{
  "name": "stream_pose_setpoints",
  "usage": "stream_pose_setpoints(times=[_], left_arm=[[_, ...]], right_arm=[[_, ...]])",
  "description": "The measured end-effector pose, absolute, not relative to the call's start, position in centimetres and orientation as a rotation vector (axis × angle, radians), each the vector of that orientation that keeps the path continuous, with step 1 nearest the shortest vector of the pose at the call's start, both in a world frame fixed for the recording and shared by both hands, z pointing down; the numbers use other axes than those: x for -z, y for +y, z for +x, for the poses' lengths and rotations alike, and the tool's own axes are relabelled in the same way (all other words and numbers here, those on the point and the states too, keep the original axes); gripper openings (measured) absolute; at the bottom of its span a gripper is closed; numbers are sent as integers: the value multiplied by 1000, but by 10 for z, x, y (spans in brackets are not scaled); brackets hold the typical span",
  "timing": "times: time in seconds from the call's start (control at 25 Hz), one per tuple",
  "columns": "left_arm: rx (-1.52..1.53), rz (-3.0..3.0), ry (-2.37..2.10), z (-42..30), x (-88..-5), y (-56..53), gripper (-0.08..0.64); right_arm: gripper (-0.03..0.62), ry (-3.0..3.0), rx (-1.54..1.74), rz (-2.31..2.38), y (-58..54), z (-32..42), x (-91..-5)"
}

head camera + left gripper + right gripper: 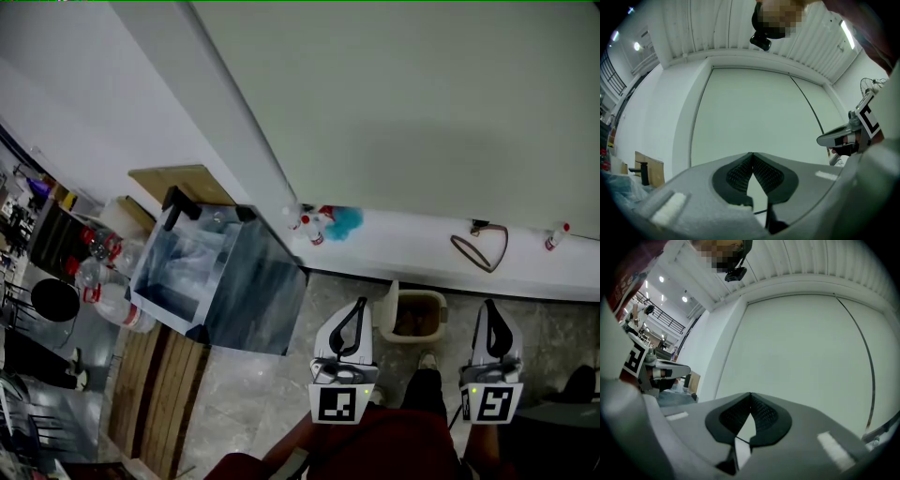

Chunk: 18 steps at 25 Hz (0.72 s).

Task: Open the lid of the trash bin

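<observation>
Fingers [767, 175] of left gripper [359, 305] and right gripper [489, 306] are clenched empty, probably parked clear since the bin [419, 296] on the floor [262, 394] between them shows its inside, top seemingly open.

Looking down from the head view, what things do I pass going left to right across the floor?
plastic bottles → big dark box → left gripper → small beige bin → right gripper

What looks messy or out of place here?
Clear bottles with red caps are jumbled beside the big dark box, and a brown strap lies looped on the white ledge. Nothing looks spilled or broken.
</observation>
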<state>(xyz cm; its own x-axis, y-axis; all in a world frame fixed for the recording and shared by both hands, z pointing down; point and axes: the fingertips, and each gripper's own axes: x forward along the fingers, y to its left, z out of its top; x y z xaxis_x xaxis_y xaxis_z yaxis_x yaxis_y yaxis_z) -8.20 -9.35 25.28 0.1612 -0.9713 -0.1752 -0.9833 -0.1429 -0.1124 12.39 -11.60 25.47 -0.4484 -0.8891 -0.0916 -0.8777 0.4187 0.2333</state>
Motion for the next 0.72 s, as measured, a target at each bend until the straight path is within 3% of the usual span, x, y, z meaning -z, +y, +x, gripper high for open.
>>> stream_pose_setpoints(times=[0.72], left_arm=[[-123,-2242,1934,-80,-256,-105,6]], right_arm=[[0,-2594,359,1602,-129,124,-264]])
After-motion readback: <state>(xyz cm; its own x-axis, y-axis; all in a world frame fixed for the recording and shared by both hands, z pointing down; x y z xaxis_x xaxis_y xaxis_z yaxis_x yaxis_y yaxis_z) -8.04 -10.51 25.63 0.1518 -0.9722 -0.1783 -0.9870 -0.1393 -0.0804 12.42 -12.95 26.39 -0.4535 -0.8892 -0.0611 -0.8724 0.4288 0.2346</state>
